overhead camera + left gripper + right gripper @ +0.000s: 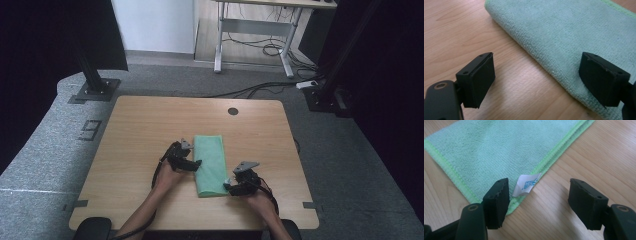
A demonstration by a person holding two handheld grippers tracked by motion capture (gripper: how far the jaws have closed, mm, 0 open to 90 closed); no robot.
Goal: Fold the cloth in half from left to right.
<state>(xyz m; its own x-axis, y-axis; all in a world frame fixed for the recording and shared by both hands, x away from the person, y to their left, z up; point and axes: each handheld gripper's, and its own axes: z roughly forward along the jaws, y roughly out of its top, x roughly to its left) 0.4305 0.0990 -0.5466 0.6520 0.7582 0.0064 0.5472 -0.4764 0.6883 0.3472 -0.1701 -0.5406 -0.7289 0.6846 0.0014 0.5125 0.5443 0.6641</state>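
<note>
A folded green microfibre cloth lies flat in the middle of the wooden table. My left gripper hovers open at the cloth's left folded edge, one jaw over bare wood, the other over the cloth. My right gripper is open at the cloth's near right corner, where a small white label sticks out between the jaws. The cloth spreads away beyond that corner. Nothing is held by either gripper.
A round cable hole sits near the table's far edge. Black frame posts stand on the grey carpet behind the table's far corners. A desk frame and cables lie further back.
</note>
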